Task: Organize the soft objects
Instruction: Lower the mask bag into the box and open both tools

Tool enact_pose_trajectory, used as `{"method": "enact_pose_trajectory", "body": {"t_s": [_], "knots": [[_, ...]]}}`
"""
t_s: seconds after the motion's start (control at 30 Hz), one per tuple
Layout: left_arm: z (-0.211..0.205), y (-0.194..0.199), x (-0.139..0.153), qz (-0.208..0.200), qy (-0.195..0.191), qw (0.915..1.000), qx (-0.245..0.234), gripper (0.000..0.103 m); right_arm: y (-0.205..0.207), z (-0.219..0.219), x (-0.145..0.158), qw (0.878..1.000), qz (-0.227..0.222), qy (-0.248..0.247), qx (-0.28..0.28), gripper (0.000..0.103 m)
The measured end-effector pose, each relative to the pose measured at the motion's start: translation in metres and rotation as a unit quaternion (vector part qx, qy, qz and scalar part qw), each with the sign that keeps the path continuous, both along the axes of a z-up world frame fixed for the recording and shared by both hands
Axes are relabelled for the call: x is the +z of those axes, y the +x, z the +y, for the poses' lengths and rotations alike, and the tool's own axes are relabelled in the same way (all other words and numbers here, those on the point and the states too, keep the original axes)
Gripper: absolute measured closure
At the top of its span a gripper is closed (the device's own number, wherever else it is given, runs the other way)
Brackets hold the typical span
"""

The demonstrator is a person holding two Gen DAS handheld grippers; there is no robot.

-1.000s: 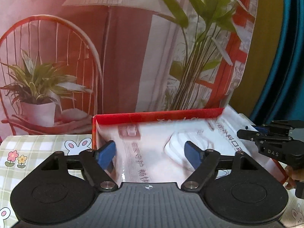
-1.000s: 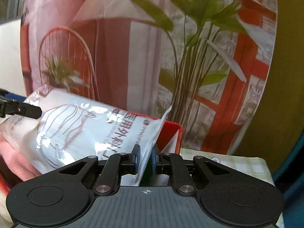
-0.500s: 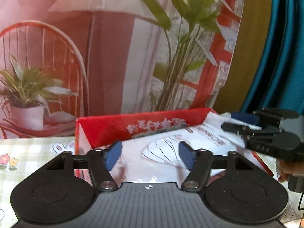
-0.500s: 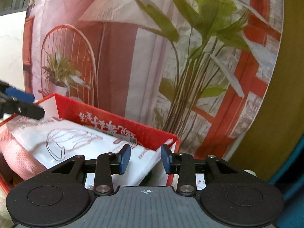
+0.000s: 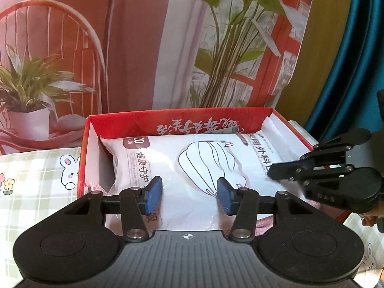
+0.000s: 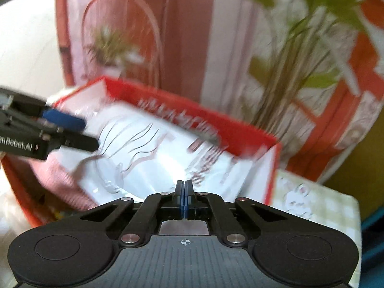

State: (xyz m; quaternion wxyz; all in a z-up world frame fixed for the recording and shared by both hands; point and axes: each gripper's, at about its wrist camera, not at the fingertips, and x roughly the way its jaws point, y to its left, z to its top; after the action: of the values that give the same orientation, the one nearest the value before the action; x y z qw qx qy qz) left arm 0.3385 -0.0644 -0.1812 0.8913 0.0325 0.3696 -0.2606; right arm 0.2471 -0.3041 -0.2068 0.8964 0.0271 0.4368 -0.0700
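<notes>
The left hand-held gripper (image 5: pixel 189 195) points forward and down, its blue pads (image 5: pixel 153 198) standing apart with a clear gap between them; its jaws have just been closing, and nothing is pinched between the pads. The right hand-held gripper (image 6: pixel 184 198) also tilts downward, its jaws having just snapped together, pads meeting face to face with nothing between them. Seen from the left wrist, it reaches in from the right side, with fingertips of the person's hand (image 5: pixel 370 219) showing under its body.
</notes>
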Motion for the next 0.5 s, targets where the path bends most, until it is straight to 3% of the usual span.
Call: {"method": "enact_pose_trajectory", "body": {"t_s": [0.13, 0.27, 0.37, 0.5], "knots": [[0.002, -0.003, 0.003, -0.003, 0.001, 1.0, 0.003, 0.05, 0.009, 0.007, -0.003, 1.0, 0.029, 0.005, -0.003, 0.102], [0.004, -0.013, 0.011, -0.015, 0.007, 0.9999, 0.001, 0.046, 0.003, 0.011, 0.004, 1.0, 0.007, -0.006, -0.014, 0.094], [0.005, -0.021, 0.018, -0.022, 0.009, 0.9997, 0.005, 0.042, -0.009, 0.015, 0.012, 0.999, -0.02, -0.01, -0.023, 0.083], [0.009, -0.034, 0.026, -0.031, 0.009, 0.9994, 0.014, 0.032, -0.025, 0.021, 0.027, 0.998, -0.061, -0.002, -0.034, 0.044]]}}
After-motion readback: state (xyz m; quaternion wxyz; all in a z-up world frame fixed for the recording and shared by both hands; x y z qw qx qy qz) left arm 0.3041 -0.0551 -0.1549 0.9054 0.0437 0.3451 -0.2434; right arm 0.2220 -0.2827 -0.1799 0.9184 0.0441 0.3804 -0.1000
